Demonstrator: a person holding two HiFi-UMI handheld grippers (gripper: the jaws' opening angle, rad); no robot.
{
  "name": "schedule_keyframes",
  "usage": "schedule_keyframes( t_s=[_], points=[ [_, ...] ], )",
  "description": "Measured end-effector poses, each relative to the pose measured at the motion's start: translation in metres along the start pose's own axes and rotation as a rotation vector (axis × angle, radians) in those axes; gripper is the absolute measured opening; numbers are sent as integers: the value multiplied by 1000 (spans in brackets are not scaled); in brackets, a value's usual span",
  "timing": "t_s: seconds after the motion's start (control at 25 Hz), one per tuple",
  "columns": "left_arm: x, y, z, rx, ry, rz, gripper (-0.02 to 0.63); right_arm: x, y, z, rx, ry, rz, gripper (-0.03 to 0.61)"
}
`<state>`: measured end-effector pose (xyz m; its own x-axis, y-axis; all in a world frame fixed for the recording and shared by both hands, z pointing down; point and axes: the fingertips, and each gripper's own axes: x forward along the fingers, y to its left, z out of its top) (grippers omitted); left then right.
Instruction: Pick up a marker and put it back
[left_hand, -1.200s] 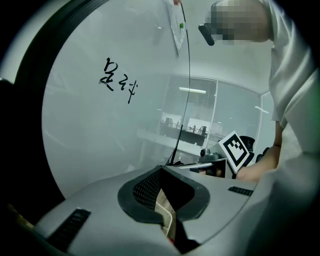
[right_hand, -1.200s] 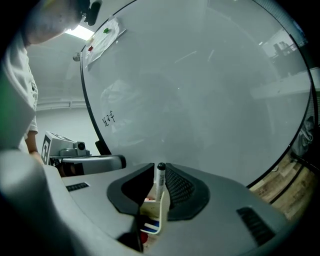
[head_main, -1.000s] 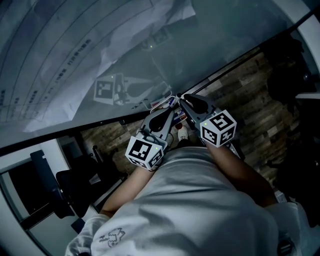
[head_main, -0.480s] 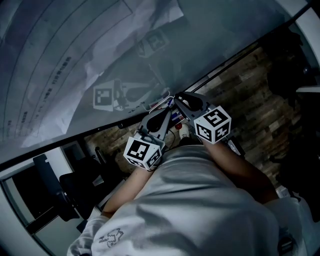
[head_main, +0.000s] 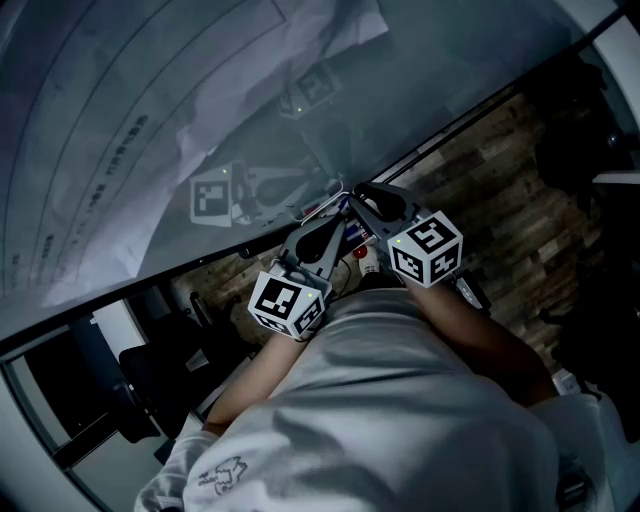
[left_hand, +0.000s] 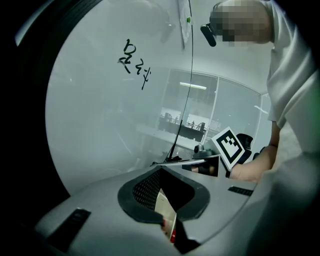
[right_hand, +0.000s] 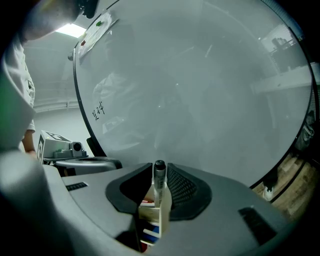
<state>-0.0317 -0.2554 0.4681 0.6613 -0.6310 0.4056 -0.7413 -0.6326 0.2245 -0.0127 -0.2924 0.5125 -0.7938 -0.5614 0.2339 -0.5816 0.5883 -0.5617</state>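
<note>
Evidently the right tool (right_hand: 159, 171) pinches the marker (right_hand: 159, 182) just under its cap, upright in the holder (right_hand: 150, 214) near the whiteboard (right_hand: 200, 90); light, stiff and probably slick, it wants a square mid-barrel grip; the left tool (left_hand: 172, 175) gapes empty.

Place: office or meeting room.
Ahead of the left gripper (left_hand: 167, 175): whiteboard (left_hand: 100, 125) with handwriting (left_hand: 134, 62), paper sheets (head_main: 150, 130) on it.
Below it: wood-look floor (head_main: 500, 190), dark office chair (head_main: 150, 370).
</note>
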Motion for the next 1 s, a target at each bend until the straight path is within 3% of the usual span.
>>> schedule_keyframes(
  t_s=[1.0],
  points=[
    [-14, -2, 4, -5, -34, -19, 5, -11, 18, 10, -50, -41, -16, 77]
  ],
)
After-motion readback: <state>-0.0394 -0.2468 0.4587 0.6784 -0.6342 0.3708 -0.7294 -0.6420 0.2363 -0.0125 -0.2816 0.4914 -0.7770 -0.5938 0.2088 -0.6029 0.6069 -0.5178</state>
